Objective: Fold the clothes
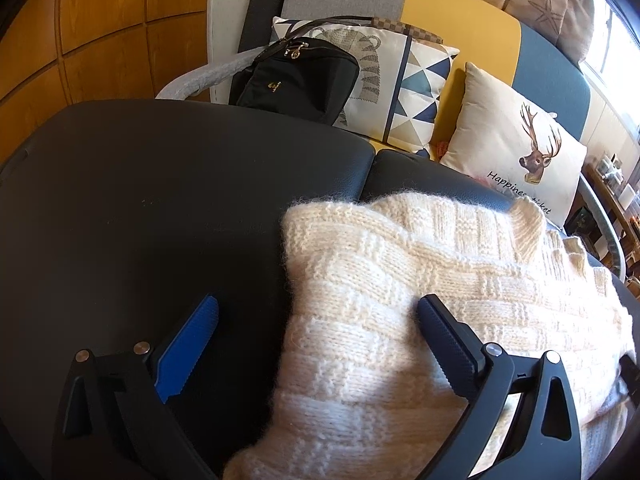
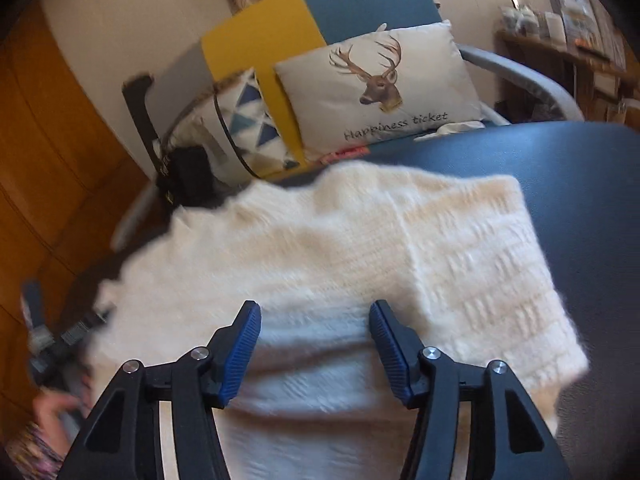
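Observation:
A cream knitted sweater (image 1: 420, 300) lies spread on a black padded surface (image 1: 140, 220). In the left wrist view my left gripper (image 1: 318, 314) is open, its jaws straddling the sweater's left edge: one blue pad (image 1: 188, 344) over the black surface, the other over the knit. The right wrist view is blurred; the same sweater (image 2: 320, 248) fills the middle, with a folded sleeve at its right. My right gripper (image 2: 315, 320) hangs open just above the sweater's near part, nothing between its pads. At that view's lower left the other gripper (image 2: 52, 340) and a hand (image 2: 52, 412) show.
Behind the surface stands a sofa with a yellow and blue back (image 1: 460, 12), a deer-print cushion (image 1: 516, 152), a triangle-pattern cushion (image 1: 404, 92) and a black bag (image 1: 296, 76). Wooden wall panels (image 1: 100, 32) are at the left; shelves (image 2: 568, 40) with small items at the right.

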Tool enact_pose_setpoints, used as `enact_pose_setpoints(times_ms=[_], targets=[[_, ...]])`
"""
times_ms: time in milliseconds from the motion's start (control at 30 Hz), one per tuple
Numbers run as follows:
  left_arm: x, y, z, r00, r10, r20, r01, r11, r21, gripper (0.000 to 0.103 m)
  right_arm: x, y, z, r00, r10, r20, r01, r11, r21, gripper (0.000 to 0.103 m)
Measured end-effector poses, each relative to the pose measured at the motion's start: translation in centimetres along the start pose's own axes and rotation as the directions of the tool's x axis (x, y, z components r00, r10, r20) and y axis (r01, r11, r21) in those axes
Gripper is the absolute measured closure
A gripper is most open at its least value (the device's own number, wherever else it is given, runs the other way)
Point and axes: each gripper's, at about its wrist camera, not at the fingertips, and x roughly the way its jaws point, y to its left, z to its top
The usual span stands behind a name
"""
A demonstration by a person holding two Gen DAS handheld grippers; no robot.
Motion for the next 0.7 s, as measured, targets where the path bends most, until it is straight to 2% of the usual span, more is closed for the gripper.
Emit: enact_pose_setpoints(times_ms=[67,167,267,367,433,500,567,600,633,700], targets=[[0.0,0.0,0.0,1.000,0.000,0.000,0.000,1.000,0.000,0.002,0.0,0.7,-0.4,1.000,-0.029,0.008,0.029,0.999,-0.037,0.044],[0.0,-0.1,0.1,1.000,0.004,-0.005,-0.004,1.000,0.004,0.002,0.8,1.7,-0.5,0.997,-0.075,-0.015,0.073,0.992,-0.103,0.035],[-0.1,-0.3,0.2,1.000,0.010,-0.013,-0.010,1.000,0.011,0.002,1.3,2.8,-1.1,0.991,-0.135,-0.013,0.131,0.979,-0.159,0.033],[-0.1,-0.4,0.4,1.000,0.017,-0.021,-0.016,1.000,0.018,0.002,1.6,2.7,-1.1,0.992,-0.127,-0.020,0.122,0.979,-0.166,0.028],[-0.2,-0.5,0.5,0.999,0.021,-0.026,-0.020,1.000,0.023,0.002,1.7,2.3,-0.9,0.997,-0.066,-0.039,0.059,0.987,-0.151,0.015],[-1.9,-0.4,0.4,1.000,0.007,0.018,-0.007,1.000,0.011,0.002,0.8,2.4,-0.6,0.998,-0.036,-0.042,0.029,0.986,-0.165,0.015],[-4.4,-0.2,-0.4,0.993,-0.042,0.108,0.044,0.999,-0.013,0.002,-0.7,2.8,-0.4,0.999,-0.026,-0.030,0.020,0.981,-0.193,0.015],[-5.7,-0.1,-0.9,0.986,-0.079,0.147,0.083,0.996,-0.021,0.002,-2.0,3.2,-0.7,1.000,-0.011,0.003,0.012,0.979,-0.205,0.015],[-6.9,-0.2,-1.4,0.978,-0.127,0.167,0.133,0.991,-0.025,0.002,-3.3,3.5,-1.2,1.000,0.013,0.024,-0.007,0.977,-0.214,0.015],[-8.5,-0.6,-2.7,0.967,-0.203,0.151,0.209,0.978,-0.024,0.002,-4.7,3.8,-2.1,1.000,0.008,0.012,-0.005,0.976,-0.217,0.015]])
